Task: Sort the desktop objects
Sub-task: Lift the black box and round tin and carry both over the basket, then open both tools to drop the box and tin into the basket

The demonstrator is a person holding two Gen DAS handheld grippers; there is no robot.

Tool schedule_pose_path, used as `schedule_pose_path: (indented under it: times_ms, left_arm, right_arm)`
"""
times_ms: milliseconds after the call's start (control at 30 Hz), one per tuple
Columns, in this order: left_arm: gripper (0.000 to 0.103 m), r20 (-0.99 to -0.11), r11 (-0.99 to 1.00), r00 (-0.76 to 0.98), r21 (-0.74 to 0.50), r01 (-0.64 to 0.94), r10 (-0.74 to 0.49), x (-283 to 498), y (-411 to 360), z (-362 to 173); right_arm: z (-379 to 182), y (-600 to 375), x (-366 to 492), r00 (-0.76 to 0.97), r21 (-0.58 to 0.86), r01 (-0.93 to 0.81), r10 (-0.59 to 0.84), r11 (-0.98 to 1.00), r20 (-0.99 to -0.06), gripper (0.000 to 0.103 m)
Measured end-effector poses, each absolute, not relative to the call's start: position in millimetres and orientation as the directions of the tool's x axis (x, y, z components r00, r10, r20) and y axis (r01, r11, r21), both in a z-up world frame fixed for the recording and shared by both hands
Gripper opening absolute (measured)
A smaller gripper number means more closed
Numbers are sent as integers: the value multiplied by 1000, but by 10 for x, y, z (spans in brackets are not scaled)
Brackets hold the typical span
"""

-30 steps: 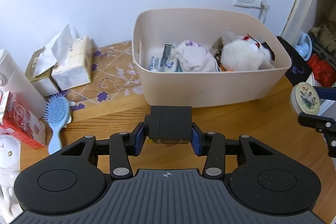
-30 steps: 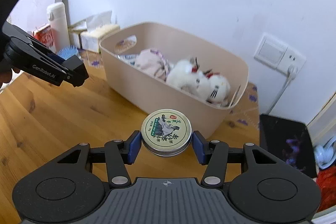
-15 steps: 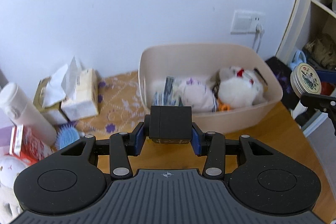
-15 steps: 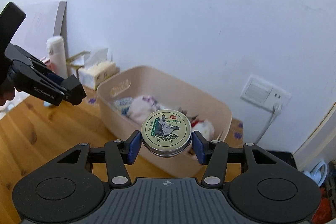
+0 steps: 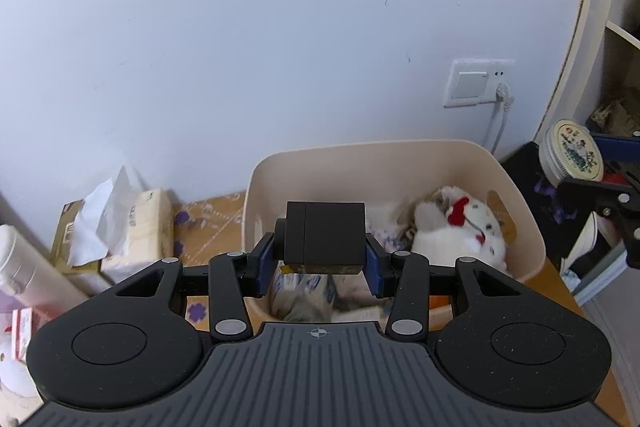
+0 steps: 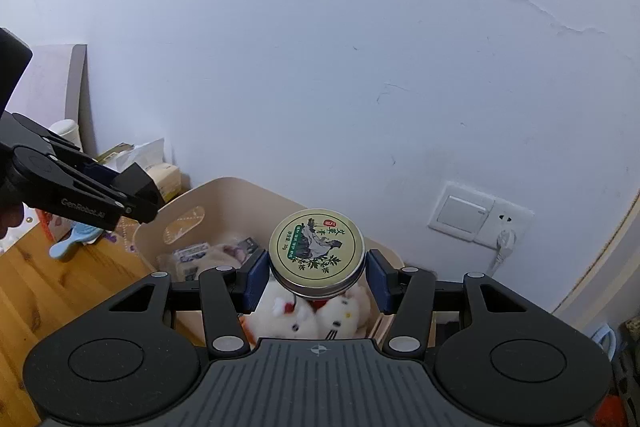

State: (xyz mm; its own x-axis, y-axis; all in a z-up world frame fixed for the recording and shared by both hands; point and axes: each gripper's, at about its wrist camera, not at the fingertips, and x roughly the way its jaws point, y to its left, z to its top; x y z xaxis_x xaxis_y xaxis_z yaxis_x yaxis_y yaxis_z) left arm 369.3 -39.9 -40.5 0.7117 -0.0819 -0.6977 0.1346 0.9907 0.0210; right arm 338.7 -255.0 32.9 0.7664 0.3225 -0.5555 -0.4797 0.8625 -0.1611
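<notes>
1. The left tool (image 5: pixel 320 253) is clamped on a black box (image 5: pixel 325 237), its blue pads pressed to both sides, and holds it in the air above the near-left part of a beige storage bin (image 5: pixel 524 223).
2. The right tool (image 6: pixel 316 275) grips a round tin (image 6: pixel 317 251) with a cream lid printed with a green plant design. The lid faces the camera and the tin hangs over the bin's (image 6: pixel 188 223) right half.
3. In the left wrist view the same tin (image 5: pixel 571 155) appears at the far right edge, held beyond the bin's right rim.
4. Inside the bin lies a white plush toy (image 5: pixel 460 235) with a red bow, next to printed packets (image 5: pixel 300 291) that are blurred under the left tool.
5. The right wrist view shows two white cat-faced plush heads (image 6: pixel 316 315) directly beneath the tin.
6. The bin stands on a wooden tabletop (image 6: pixel 48 291) against a pale wall (image 6: pixel 320 67) that carries a white switch and socket plate (image 6: pixel 478 215) with a plugged cord.
7. To the bin's left sit a tissue pack (image 5: pixel 132 227) with a sheet pulled up, a white bottle (image 5: pixel 24 259), and a light blue hairbrush (image 6: pixel 74 237) lying on the tabletop.
8. In the right wrist view the left tool (image 6: pixel 136 191) reaches in from the left edge, near the bin's handle cutout.
</notes>
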Motion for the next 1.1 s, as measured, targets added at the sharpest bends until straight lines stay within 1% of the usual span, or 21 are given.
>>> schedule_pose_path:
  times_ms: [267, 533, 700, 900, 967, 1000, 1033, 1067, 1100]
  left_arm:
    - [45, -737, 995, 674, 28, 99, -47, 4098, -579, -664]
    - [45, -790, 997, 612, 16, 75, -33, 4386, -676, -1004]
    - [45, -826, 999, 563, 12, 51, -19, 4476, -698, -1172]
    - [45, -846, 998, 532, 10, 63, -25, 4452, -718, -1256]
    - [50, -850, 998, 526, 4, 61, -29, 4436, -717, -1260]
    - [61, -855, 998, 518, -1, 62, -33, 4432, -719, -1262]
    - [70, -860, 998, 509, -9, 62, -39, 4427, -718, -1262]
    - [72, -862, 998, 504, -14, 60, -42, 4420, -720, -1257]
    - [74, -863, 998, 504, -13, 58, -41, 4409, -726, -1252]
  right_arm:
    - [123, -2557, 3864, 733, -132, -498, 334, 857, -593, 50]
    - [-211, -2525, 4222, 674, -85, -516, 342, 853, -655, 50]
    - [-408, -2463, 4345, 626, -71, -542, 346, 837, -699, 50]
    - [-592, -2427, 4399, 575, -34, -551, 350, 834, -740, 51]
    - [-632, -2418, 4396, 560, -25, -557, 354, 830, -749, 51]
    - [-647, -2418, 4393, 555, -19, -556, 354, 831, -752, 51]
    - [-650, -2421, 4393, 551, -10, -552, 356, 834, -755, 59]
    - [-644, -2431, 4392, 550, 1, -548, 361, 837, -753, 59]
    - [-636, -2445, 4390, 547, 14, -543, 367, 839, -752, 62]
